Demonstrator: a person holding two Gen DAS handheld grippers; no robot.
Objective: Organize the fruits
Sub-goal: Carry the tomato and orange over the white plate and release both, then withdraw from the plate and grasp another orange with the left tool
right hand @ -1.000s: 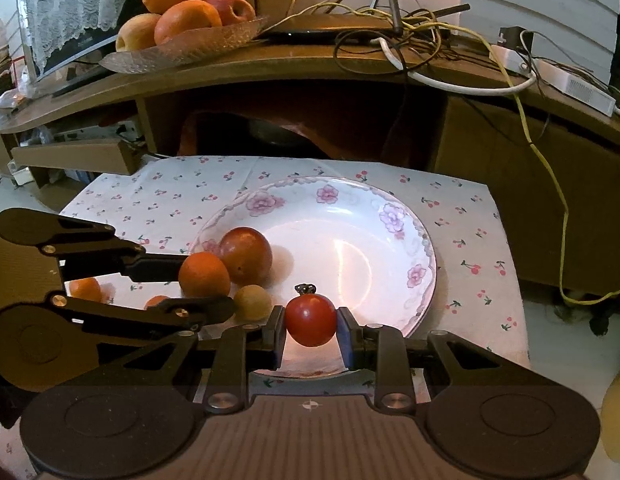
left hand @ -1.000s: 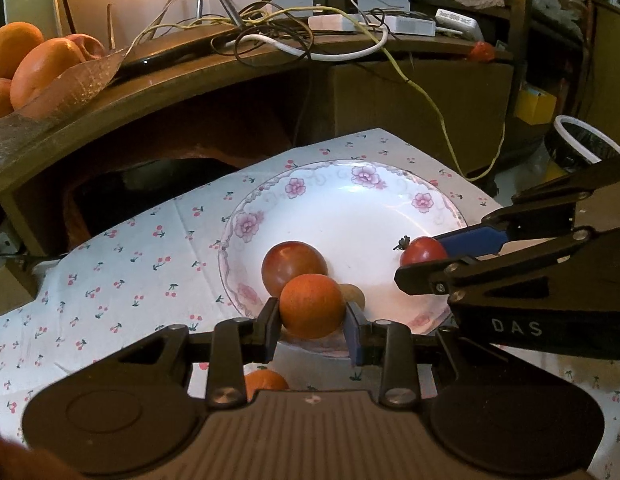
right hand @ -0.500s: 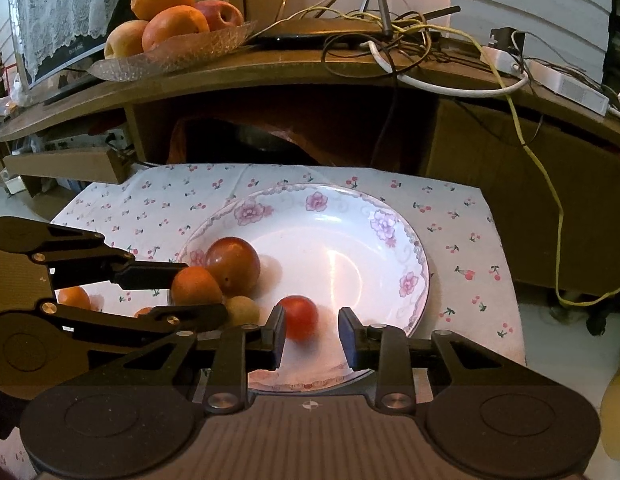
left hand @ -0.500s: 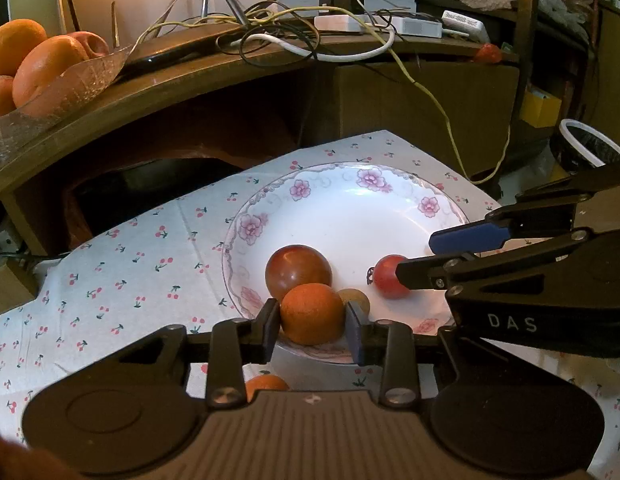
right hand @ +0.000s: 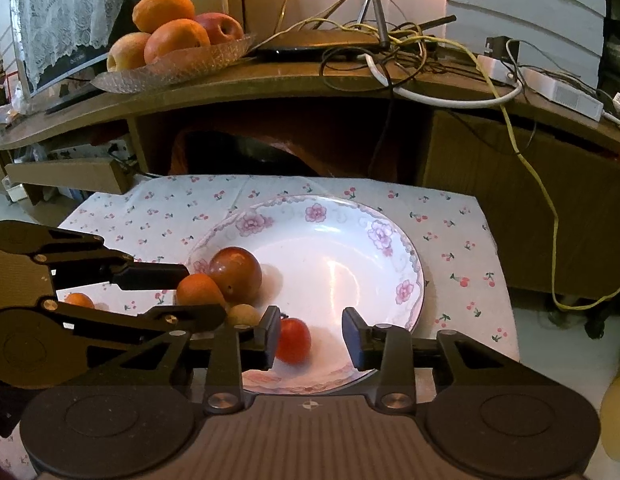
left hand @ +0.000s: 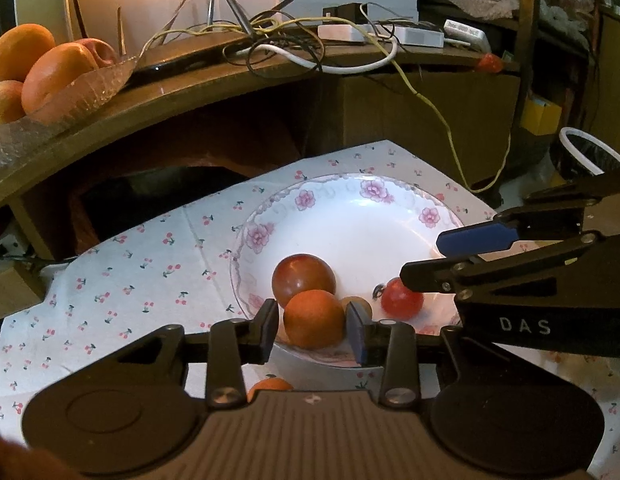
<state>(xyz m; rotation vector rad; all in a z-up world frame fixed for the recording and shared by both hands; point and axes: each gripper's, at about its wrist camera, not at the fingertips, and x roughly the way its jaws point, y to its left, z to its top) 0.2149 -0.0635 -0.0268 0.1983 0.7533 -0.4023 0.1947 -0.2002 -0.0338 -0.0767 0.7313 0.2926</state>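
Note:
A white floral plate [left hand: 349,224] [right hand: 349,248] sits on a cherry-print cloth [left hand: 122,276]. In it lie a dark red plum [left hand: 304,280] [right hand: 234,274], an orange [left hand: 313,319] [right hand: 198,289], a small tan fruit [left hand: 359,304] [right hand: 242,314] and a red tomato [left hand: 401,298] [right hand: 294,340]. My left gripper [left hand: 313,330] is open with the orange resting between its fingers, a gap on each side. My right gripper [right hand: 311,338] is open over the plate's near rim, the tomato lying loose beside its left finger.
Another small orange [left hand: 270,385] [right hand: 78,300] lies on the cloth outside the plate. A wooden shelf [right hand: 270,84] behind holds a glass dish of oranges and an apple [right hand: 170,40], a router and tangled cables [right hand: 389,52].
My right gripper opened and let the tomato drop into the plate. My left gripper lowered the orange to the plate and opened around it.

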